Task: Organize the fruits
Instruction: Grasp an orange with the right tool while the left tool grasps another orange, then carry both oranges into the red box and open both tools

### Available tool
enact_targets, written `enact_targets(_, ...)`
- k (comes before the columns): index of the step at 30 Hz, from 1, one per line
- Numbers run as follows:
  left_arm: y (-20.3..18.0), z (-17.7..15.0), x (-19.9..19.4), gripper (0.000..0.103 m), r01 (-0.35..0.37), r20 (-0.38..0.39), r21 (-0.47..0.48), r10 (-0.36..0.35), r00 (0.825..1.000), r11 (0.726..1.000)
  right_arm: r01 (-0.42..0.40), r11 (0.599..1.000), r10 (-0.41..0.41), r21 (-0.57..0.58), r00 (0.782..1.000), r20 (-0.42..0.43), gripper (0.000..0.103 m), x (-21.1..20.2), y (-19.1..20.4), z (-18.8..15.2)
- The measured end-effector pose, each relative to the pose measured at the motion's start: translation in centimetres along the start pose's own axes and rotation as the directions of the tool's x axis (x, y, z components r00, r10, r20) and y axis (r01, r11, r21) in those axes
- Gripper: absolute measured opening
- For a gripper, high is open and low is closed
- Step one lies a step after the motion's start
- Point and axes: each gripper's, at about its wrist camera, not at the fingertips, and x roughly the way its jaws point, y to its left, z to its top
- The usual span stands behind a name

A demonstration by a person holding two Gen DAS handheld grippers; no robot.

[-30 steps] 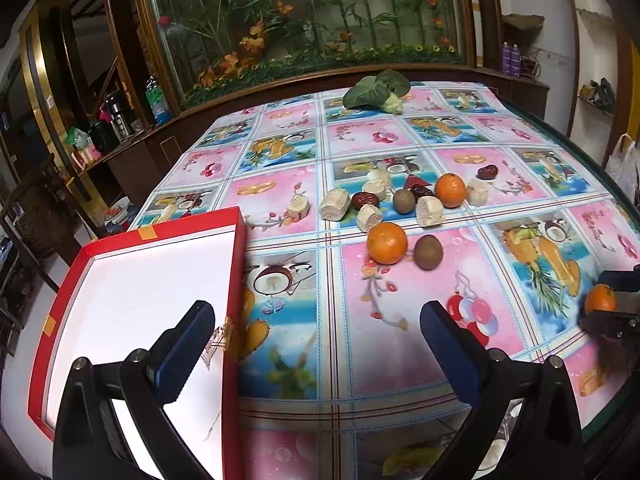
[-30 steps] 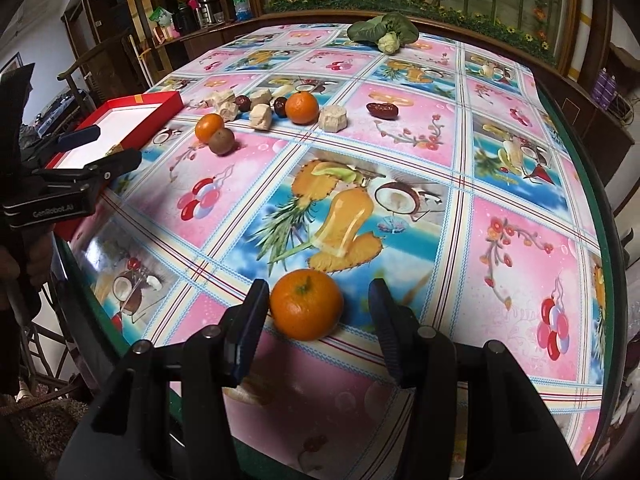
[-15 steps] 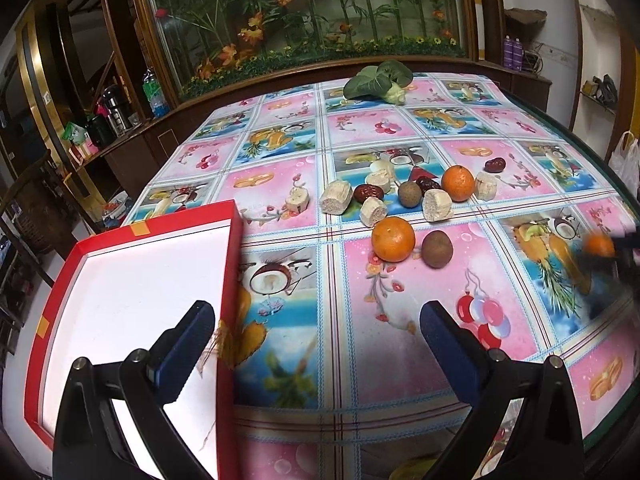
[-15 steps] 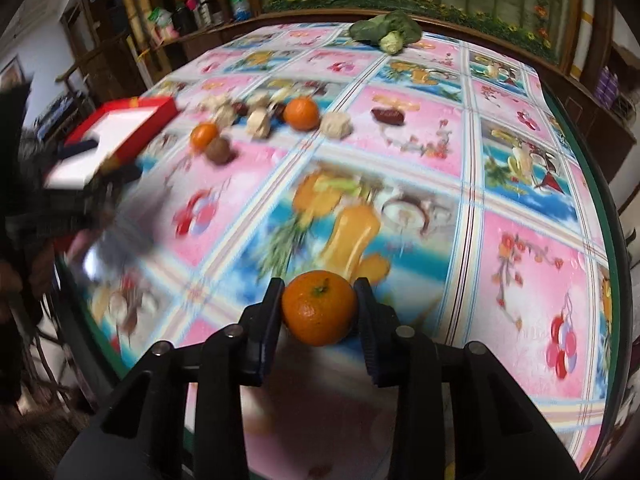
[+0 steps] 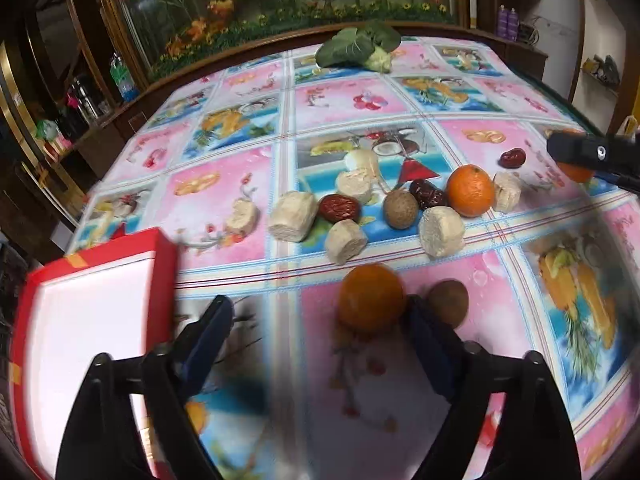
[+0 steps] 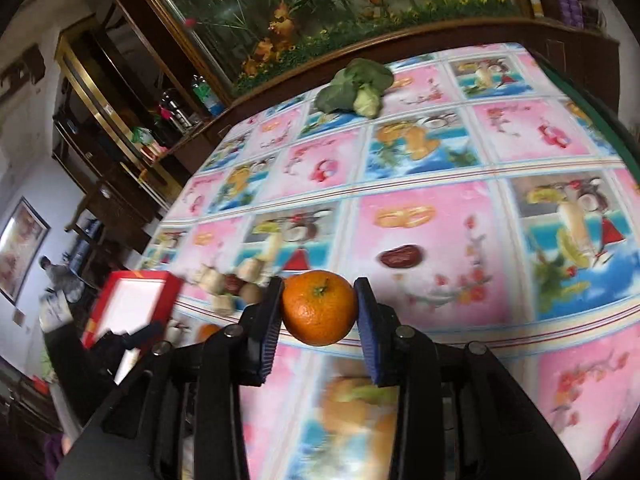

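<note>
Sitting pinched between the right gripper (image 6: 318,312) jaws: orange (image 6: 319,307)

No legible text, label, brand, number or sign appears in either view. The tablecloth (image 5: 360,104) carries only fruit pictures. The bottles (image 5: 120,78) on the side shelf have labels too small and blurred to read. The red box (image 5: 164,276) shows no readable print.

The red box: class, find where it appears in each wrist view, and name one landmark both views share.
Left wrist view: red box at lower left, beside the left gripper.
Right wrist view: red box at middle left, small.
Shared landmark: the leafy green vegetable at the table's far end.
</note>
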Motion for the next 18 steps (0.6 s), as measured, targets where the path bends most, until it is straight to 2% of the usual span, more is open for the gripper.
enact_targets(2, -0.2, 0.2, 0.1, 0.076, 0.031, -0.004, -0.023, -0.031, 1.0, 0.999, -0.003, 1.0, 0.004, 0.021, 1.0, -0.013, 0.037, 0.2, -0.6, 0.1)
enact_targets(3, -0.2, 0.3, 0.1, 0.069, 0.042, -0.003, -0.033, -0.042, 0.999, 0.999, -0.012, 0.999, 0.013, 0.034, 1.0, -0.018, 0.037, 0.4, -0.7, 0.2)
enact_targets(4, -0.2, 0.3, 0.2, 0.057, 0.053, -0.001, -0.043, -0.053, 0.999, 0.998, -0.013, 1.0, 0.014, 0.029, 1.0, -0.018, 0.037, 0.4, -0.6, 0.2)
enact_targets(5, -0.2, 0.3, 0.2, 0.051, 0.077, 0.003, -0.06, -0.077, 0.997, 0.995, -0.012, 1.0, 0.012, 0.017, 1.0, -0.014, 0.037, 0.2, -0.5, 0.1)
enact_targets(6, -0.3, 0.2, 0.1, 0.038, 0.113, 0.007, -0.075, -0.113, 0.994, 0.991, -0.009, 1.0, 0.009, 0.003, 1.0, -0.01, 0.037, 0.2, -0.3, 0.0)
enact_targets(7, -0.4, 0.2, 0.0, 0.03, 0.117, 0.012, -0.076, -0.116, 0.993, 0.99, -0.011, 1.0, 0.011, -0.01, 1.0, -0.01, 0.037, 0.3, 0.0, -0.1)
enact_targets(13, 0.5, -0.6, -2.5, 0.03, 0.094, 0.076, -0.132, -0.085, 0.993, 0.987, -0.037, 0.993, 0.038, -0.112, 0.999, 0.006, 0.037, 0.3, 2.2, -1.4)
enact_targets(18, 3.3, -2.3, -7.5, 0.03, 0.066, 0.162, -0.184, -0.036, 0.986, 0.981, -0.054, 0.979, 0.058, -0.196, 0.998, 0.012, 0.037, 0.4, 5.5, -2.8)
